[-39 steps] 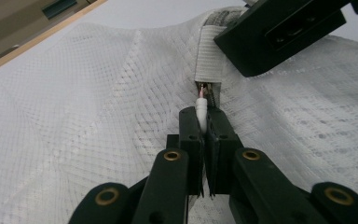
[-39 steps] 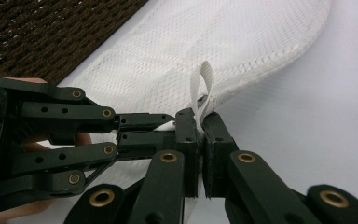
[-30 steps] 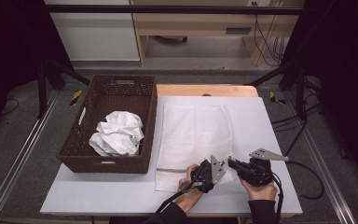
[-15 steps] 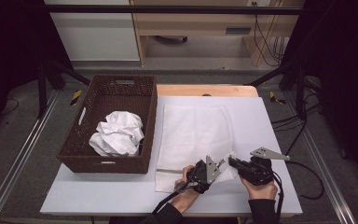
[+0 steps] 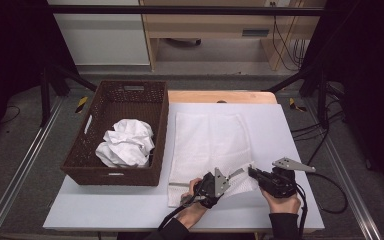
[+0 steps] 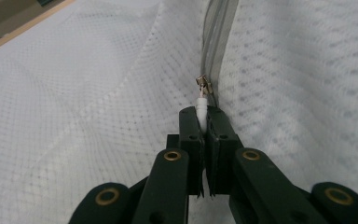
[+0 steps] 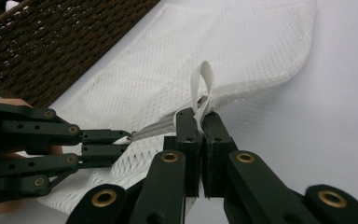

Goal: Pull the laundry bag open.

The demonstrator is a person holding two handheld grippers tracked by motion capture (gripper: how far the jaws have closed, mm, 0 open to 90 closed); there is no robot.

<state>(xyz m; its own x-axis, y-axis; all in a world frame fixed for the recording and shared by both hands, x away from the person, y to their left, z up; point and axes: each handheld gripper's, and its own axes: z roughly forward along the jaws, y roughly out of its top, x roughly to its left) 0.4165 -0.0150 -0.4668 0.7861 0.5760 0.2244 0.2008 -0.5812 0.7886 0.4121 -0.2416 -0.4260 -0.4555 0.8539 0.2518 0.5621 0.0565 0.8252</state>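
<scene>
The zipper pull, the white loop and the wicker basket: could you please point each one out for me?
zipper pull [image 6: 203,95]: left gripper view, white tab above the shut jaws.
white loop [image 7: 206,84]: right gripper view, its right strand.
wicker basket [image 5: 111,176]: high view, near wall.

Grey floor [image 5: 25,165], wooden desk [image 5: 215,25] behind, white cabinet [image 5: 100,35], dark surroundings.

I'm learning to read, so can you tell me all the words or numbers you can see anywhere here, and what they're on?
There are no words, numbers or signs to read here.
The white mesh bag, its zipper pull and the brown basket carry no print.
The yellow-and-black strips on the floor are only stripes, not letters.
The grey panel under the far desk is too small and blurred to tell.
</scene>
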